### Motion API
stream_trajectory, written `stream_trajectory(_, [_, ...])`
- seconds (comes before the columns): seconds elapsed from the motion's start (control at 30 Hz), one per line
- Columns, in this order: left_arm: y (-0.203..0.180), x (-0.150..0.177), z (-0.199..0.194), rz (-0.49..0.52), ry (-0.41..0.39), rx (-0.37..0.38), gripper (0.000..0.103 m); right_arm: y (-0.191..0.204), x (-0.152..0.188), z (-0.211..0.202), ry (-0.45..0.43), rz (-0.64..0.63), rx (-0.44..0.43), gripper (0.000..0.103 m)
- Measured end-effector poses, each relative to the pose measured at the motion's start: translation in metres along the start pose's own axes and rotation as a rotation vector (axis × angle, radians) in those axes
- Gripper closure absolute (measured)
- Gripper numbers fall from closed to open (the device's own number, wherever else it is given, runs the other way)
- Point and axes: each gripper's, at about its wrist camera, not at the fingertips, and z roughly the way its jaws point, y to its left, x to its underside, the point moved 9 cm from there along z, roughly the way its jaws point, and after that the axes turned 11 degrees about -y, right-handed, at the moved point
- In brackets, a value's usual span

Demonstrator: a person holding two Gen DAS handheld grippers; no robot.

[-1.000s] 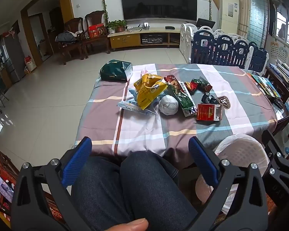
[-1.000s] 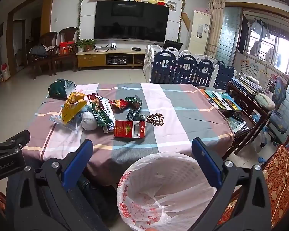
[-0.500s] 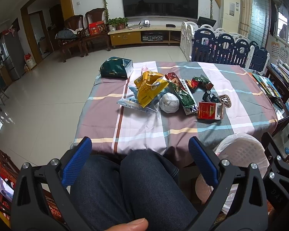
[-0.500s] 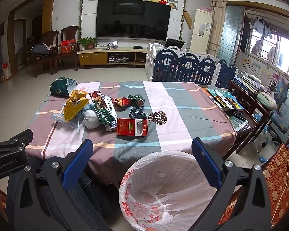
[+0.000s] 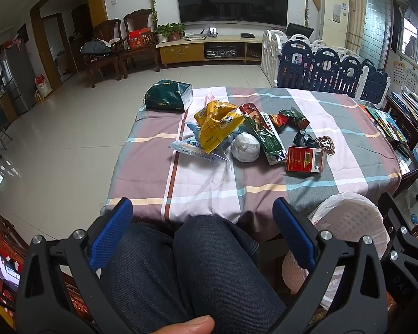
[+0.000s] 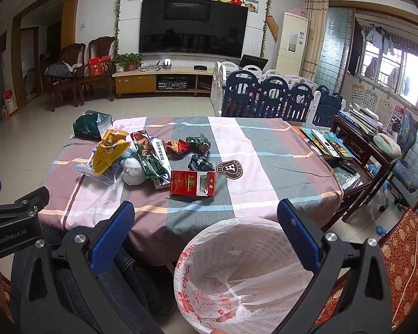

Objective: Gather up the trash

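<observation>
Trash lies in a cluster on the striped tablecloth (image 5: 209, 192): a yellow bag (image 5: 216, 128) (image 6: 108, 150), a white crumpled ball (image 5: 245, 147) (image 6: 132, 171), a green wrapper (image 5: 264, 136) (image 6: 150, 156), a red box (image 5: 303, 159) (image 6: 192, 183), small dark and red wrappers (image 5: 292, 118) (image 6: 192, 146). A white bin with a plastic liner (image 6: 242, 267) (image 5: 345, 222) stands below the table's near edge. My left gripper (image 5: 202, 232) is open above a person's knees. My right gripper (image 6: 206, 233) is open above the bin. Both hold nothing.
A dark green bag (image 5: 168, 98) sits at the table's far left corner. Books (image 6: 326, 142) lie on a side table at the right. A blue and white play fence (image 6: 264, 94) stands behind the table. An ornate red chair (image 6: 404, 261) is at the right.
Both views have shifted slightly forward and upward toward the table; the trash pile looks a little nearer. Both grippers stay open and empty.
</observation>
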Motion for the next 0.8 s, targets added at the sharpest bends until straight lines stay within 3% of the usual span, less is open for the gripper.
stream_trajectory(0.8, [-0.0017, 0.0018, 0.0022, -0.011, 0.019, 0.016, 0.003, -0.0038, 0.0046, 0.0064, 0.028, 0.007, 0.006, 0.003])
